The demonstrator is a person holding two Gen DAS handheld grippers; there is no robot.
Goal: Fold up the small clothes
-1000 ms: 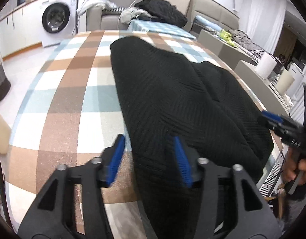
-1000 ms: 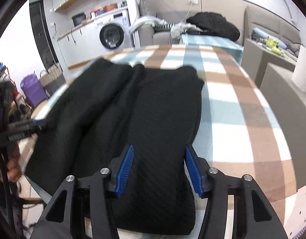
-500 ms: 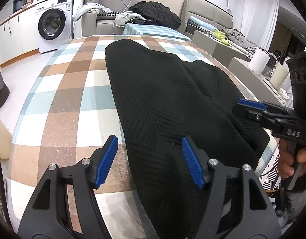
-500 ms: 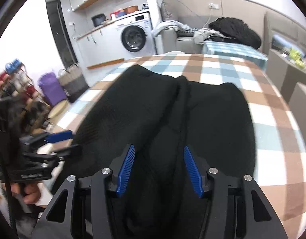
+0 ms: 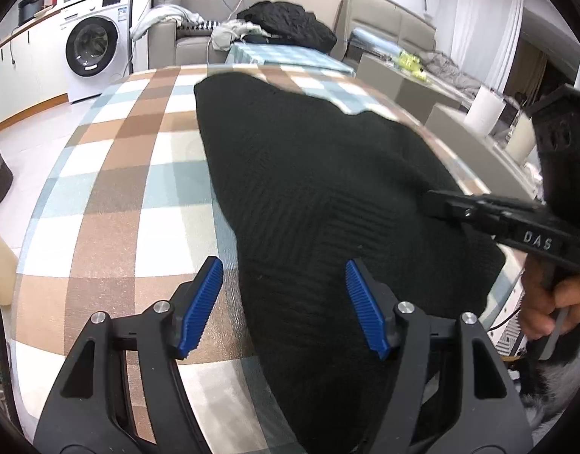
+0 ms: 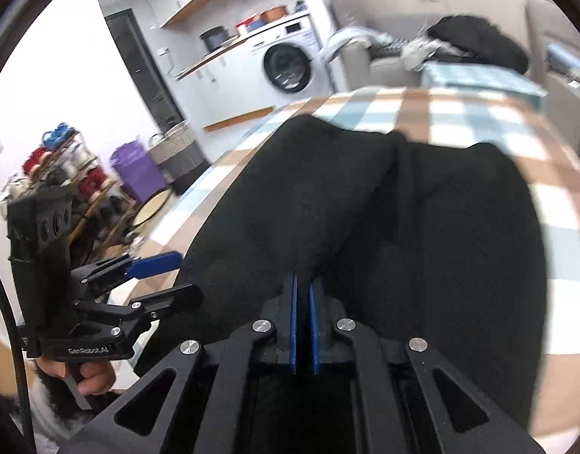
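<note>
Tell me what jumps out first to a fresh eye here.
The large black textured knit garment sprawled across the brown, white and blue checked tablecloth dominates both views. The right gripper has its blue-padded fingers pinched shut on a ridge of that fabric at the near edge. The left gripper is open at the garment's near-left edge.

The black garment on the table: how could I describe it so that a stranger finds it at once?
Find the table with the checked cloth of brown, white and pale blue squares, in front of the washing machine. On it lies the black garment, spread wide and hanging over the near edge. Unlike the crumpled black clothing on the sofa behind, it has a ribbed, zigzag knit.
</note>
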